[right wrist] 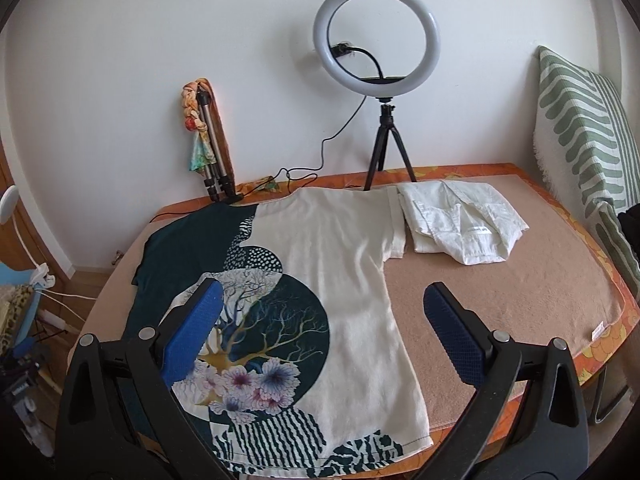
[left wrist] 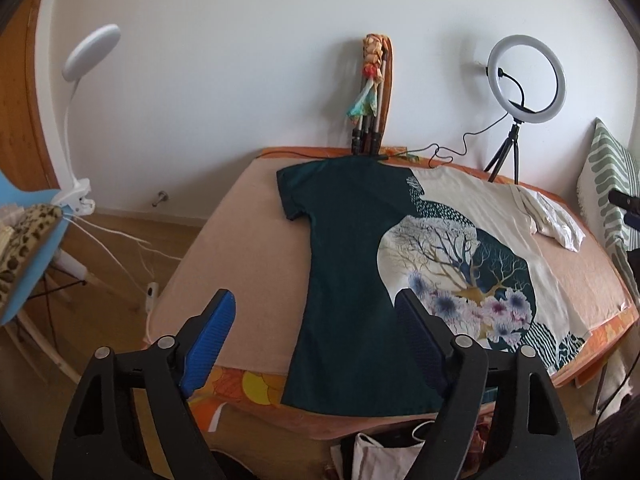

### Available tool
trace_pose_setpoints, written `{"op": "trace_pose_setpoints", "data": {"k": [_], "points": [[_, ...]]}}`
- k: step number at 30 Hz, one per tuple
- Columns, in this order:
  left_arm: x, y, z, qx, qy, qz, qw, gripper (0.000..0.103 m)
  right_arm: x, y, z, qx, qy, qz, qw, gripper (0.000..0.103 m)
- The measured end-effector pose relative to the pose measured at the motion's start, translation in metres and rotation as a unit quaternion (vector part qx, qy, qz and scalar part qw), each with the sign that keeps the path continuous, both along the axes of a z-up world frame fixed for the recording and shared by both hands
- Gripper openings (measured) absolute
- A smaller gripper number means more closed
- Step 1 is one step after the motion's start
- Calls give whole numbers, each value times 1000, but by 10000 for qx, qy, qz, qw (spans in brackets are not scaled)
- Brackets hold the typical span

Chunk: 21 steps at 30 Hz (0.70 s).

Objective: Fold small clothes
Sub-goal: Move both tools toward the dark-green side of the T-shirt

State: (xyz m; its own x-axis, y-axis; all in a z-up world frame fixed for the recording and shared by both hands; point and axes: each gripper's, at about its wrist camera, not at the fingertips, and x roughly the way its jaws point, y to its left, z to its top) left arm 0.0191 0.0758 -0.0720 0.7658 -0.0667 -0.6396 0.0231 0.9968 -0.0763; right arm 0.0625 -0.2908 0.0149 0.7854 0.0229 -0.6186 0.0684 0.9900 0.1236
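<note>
The T-shirt (right wrist: 320, 280) lies flat on the table (right wrist: 520, 300), beside the ring light (right wrist: 376, 36). Both claws, left (left wrist: 316, 344) and right (right wrist: 320, 340), hover spread. Soft, light cloth; pinch the hem corners.

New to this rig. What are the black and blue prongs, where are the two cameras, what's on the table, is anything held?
No robot here: a person holds a two-finger grasping tool in each hand, each with a fisheye camera looking along its fingers. The prongs are those fingers. The left view shows the left tool, the right view the right tool. Both are open and hold nothing. On the towel-covered table a T-shirt, dark green and cream with a tree print, lies spread flat. Beside its sleeve sits a crumpled white garment. A ring light stands at the far edge.
</note>
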Motion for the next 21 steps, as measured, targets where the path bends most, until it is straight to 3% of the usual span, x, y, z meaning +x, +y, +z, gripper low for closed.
{"op": "trace_pose_setpoints", "data": {"k": [6,11,17,21], "points": [[11,13,-50,-411,892,-81,9951,56,59,71,18,-51,203,888,9958,99],[18,17,-72,-239,1197,-46,9925,56,122,143,18,171,660,1662,9837,99],[26,20,-89,-181,1475,-102,9888,55,196,227,4,341,1118,2076,9712,93],[32,23,-98,-314,1731,-174,9842,44,243,281,-23,280,1466,2396,9593,93]]}}
